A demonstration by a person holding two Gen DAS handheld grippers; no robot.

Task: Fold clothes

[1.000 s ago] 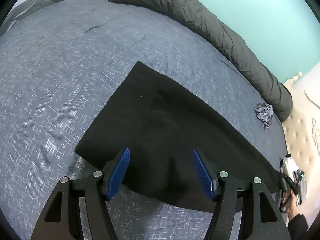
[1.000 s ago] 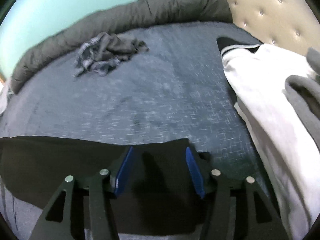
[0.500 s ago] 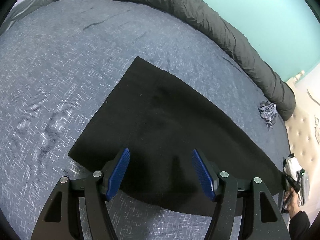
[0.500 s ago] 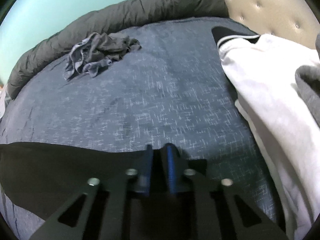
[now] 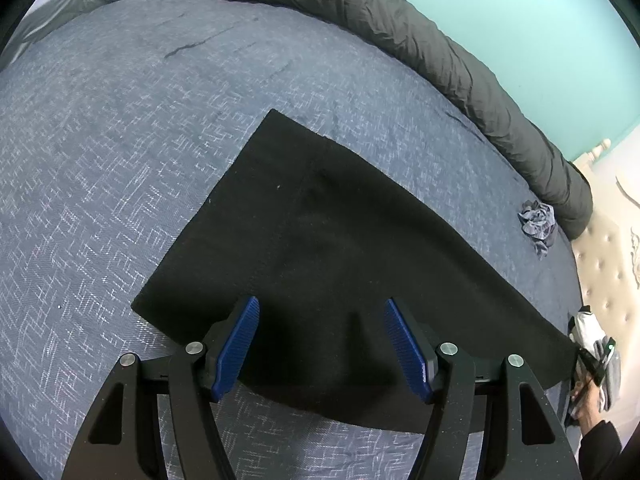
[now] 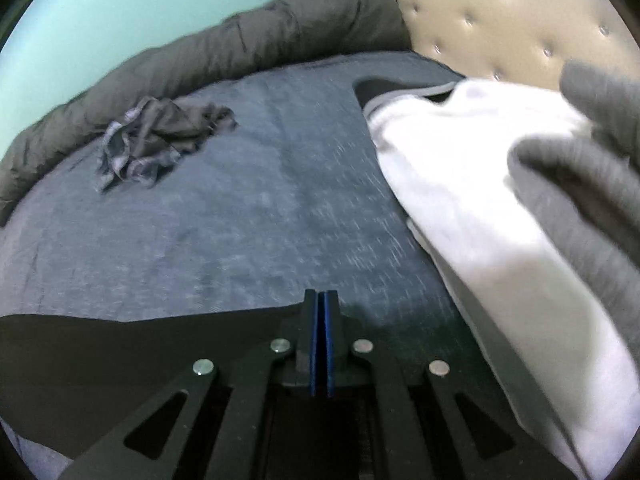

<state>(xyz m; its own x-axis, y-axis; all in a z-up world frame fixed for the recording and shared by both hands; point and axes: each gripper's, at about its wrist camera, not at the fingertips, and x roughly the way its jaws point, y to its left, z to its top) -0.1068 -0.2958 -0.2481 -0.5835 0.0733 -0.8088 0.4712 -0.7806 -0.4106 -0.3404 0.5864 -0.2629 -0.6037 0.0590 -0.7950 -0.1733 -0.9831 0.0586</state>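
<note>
A black garment (image 5: 340,240) lies spread flat on the blue-grey bed cover (image 5: 120,140). My left gripper (image 5: 320,308) hangs open over the garment's near edge, its blue pads (image 5: 236,344) well apart with nothing pinched between them. In the right wrist view the right gripper (image 6: 320,300) is shut, pads pressed together on the far-right corner of the black garment (image 6: 120,360), whose edge rises up to the jaws. In the left wrist view the right gripper (image 5: 592,356) shows at that corner, a hand and a dark sleeve behind it.
A rolled dark grey duvet (image 5: 460,60) runs along the teal wall. A crumpled grey cloth (image 6: 160,136) lies in front of it. A white garment (image 6: 480,200) and a grey one (image 6: 580,184) are heaped right of the right gripper, below the tufted headboard (image 6: 500,20).
The right gripper's jaws have gone from open around the garment's edge to shut on it, and it has tilted a little. The left gripper has stayed open over the near edge.
</note>
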